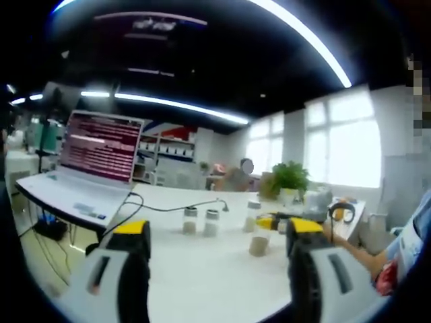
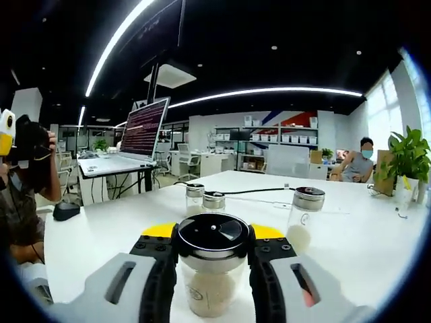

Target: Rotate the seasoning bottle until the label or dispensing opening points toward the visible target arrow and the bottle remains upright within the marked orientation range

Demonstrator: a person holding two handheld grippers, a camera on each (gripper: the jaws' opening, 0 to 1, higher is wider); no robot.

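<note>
A clear seasoning bottle (image 2: pixel 211 282) with a black and chrome lid stands upright on the white table (image 2: pixel 101 235), pale grains in its lower half. My right gripper (image 2: pixel 212 233) is shut on it, a yellow-tipped jaw on either side just below the lid. In the left gripper view the same bottle (image 1: pixel 258 238) stands right of centre with the right gripper (image 1: pixel 267 221) at its top. My left gripper (image 1: pixel 219 230) hovers open above the table, nothing between its fingers.
Three more bottles stand further back on the table: a pair (image 2: pixel 204 199) and a taller one (image 2: pixel 303 221). A black cable (image 2: pixel 262 191) runs past them. An open laptop (image 1: pixel 94 158) sits at the far left. A potted plant (image 2: pixel 407 158) stands on the right, and a seated person (image 2: pixel 360 160) is behind.
</note>
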